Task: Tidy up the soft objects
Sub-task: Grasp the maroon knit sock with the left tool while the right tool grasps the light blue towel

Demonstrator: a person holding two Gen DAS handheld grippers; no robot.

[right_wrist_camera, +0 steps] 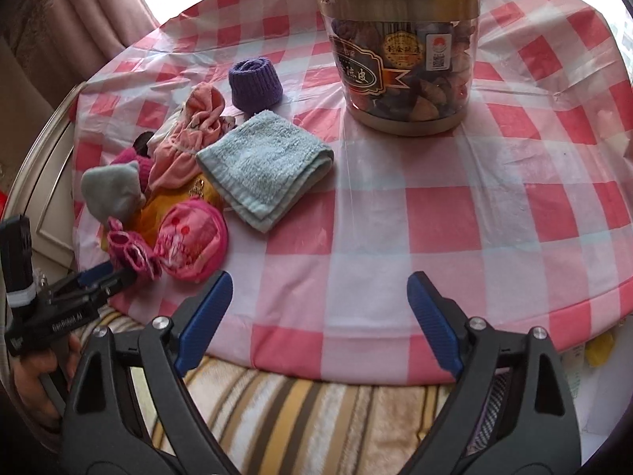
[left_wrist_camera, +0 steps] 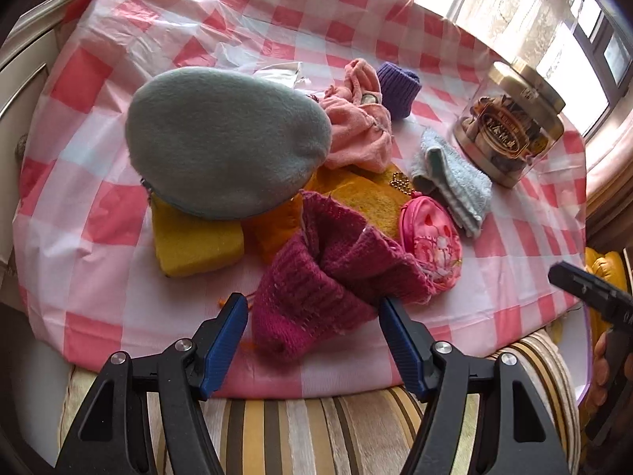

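Observation:
A pile of soft things lies on the pink checked tablecloth point(left_wrist_camera: 99, 182): a grey-green beret point(left_wrist_camera: 225, 138), a yellow felt piece point(left_wrist_camera: 194, 245), a magenta knit hat point(left_wrist_camera: 324, 277), a pink coin pouch point(left_wrist_camera: 431, 237), a pink cloth point(left_wrist_camera: 360, 126), a purple knit cuff point(left_wrist_camera: 397, 87) and a folded light blue towel point(left_wrist_camera: 451, 182). My left gripper point(left_wrist_camera: 312, 312) is open, its blue pads either side of the magenta hat's near edge. My right gripper point(right_wrist_camera: 320, 289) is open and empty over bare cloth, right of the pouch point(right_wrist_camera: 194, 241) and towel point(right_wrist_camera: 265, 166).
A clear jar with a gold lid point(right_wrist_camera: 399, 51) stands at the back right of the table. A striped cushion point(right_wrist_camera: 277, 415) lies below the table's near edge. A window is behind on the right, a cream cabinet point(left_wrist_camera: 23, 63) on the left.

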